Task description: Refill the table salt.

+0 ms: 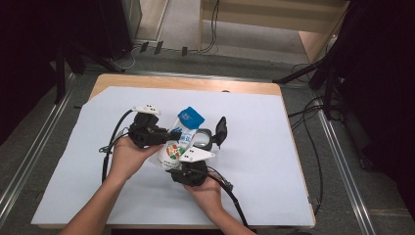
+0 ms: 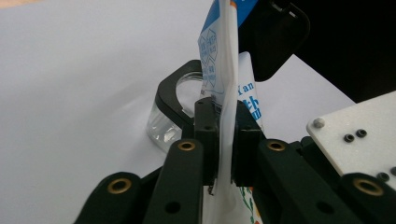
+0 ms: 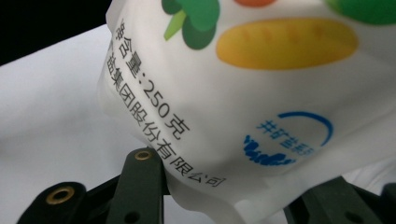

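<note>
Between both claws (image 2: 223, 135), pinched pouch (image 1: 177, 147)

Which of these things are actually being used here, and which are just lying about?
In use:
- white printed pouch, clamped by the left gripper, with the right gripper at its lower end
- glass jar with open black lid

Lying about:
- floor cables

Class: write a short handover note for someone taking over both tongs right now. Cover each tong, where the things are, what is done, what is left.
Left tongs: shut on the bag's thin edge, pads pinching it.
Right tongs: under the bag's bottom, a jaw on either side; grip hard to judge.
Bag: held up over the white sheet, blue top uppermost.
Jar: glass, black hinged lid open, standing just behind the bag.
Done: bag lifted, jar opened.
Left: probably tipping the bag's contents into the jar; nothing shows in the jar yet.
</note>
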The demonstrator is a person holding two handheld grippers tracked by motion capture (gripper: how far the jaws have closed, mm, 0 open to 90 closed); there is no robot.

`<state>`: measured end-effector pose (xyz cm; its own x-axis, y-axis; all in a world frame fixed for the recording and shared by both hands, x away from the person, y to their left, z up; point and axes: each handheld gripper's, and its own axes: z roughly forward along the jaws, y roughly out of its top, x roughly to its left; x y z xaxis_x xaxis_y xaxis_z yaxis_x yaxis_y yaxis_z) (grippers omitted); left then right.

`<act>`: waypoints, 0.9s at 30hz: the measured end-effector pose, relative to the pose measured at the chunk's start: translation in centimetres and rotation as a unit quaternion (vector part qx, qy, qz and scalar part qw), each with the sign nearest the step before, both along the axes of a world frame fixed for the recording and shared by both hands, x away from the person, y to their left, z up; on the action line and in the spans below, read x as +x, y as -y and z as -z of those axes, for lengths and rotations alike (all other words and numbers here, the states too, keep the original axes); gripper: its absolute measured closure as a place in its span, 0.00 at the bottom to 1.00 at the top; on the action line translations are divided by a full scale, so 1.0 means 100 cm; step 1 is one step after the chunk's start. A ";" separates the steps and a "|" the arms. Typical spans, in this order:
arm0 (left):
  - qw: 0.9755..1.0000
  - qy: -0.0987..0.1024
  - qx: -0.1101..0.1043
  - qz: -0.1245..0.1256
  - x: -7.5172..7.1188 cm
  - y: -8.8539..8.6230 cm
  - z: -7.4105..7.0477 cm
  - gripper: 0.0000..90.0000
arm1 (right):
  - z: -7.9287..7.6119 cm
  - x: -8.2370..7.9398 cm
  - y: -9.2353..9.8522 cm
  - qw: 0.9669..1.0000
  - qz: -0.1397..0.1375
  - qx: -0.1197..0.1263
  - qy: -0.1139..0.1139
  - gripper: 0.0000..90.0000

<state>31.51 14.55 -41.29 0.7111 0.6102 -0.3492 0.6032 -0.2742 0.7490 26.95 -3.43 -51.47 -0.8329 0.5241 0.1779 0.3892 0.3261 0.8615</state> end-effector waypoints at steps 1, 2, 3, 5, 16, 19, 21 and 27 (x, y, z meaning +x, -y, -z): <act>1.000 0.000 -0.001 0.002 0.000 0.000 0.000 0.87 | 0.001 0.001 0.000 1.000 -0.001 0.006 -0.005 0.71; 1.000 0.000 0.002 0.004 0.000 0.001 0.000 0.85 | 0.001 0.001 0.001 1.000 -0.002 0.009 -0.007 0.71; 1.000 0.001 0.002 0.008 0.000 0.001 0.000 0.83 | 0.001 0.001 0.001 1.000 -0.004 0.014 -0.013 0.71; 1.000 0.004 0.009 0.015 0.000 0.002 0.000 0.80 | 0.002 0.002 0.002 0.999 -0.006 0.024 -0.020 0.72; 0.999 -0.026 0.027 0.016 0.002 -0.002 0.001 0.83 | 0.004 0.003 0.004 0.999 -0.009 0.036 -0.030 0.73; 0.999 -0.021 0.029 0.013 0.001 -0.002 0.000 0.89 | 0.003 0.003 0.003 0.999 -0.012 0.034 -0.028 0.73; 0.999 -0.016 0.032 0.011 0.000 -0.001 -0.001 0.94 | 0.002 0.002 0.003 0.999 -0.011 0.030 -0.026 0.72; 0.999 -0.005 0.047 0.002 -0.003 0.003 -0.002 1.00 | -0.002 -0.002 -0.004 1.000 -0.011 -0.003 -0.003 0.61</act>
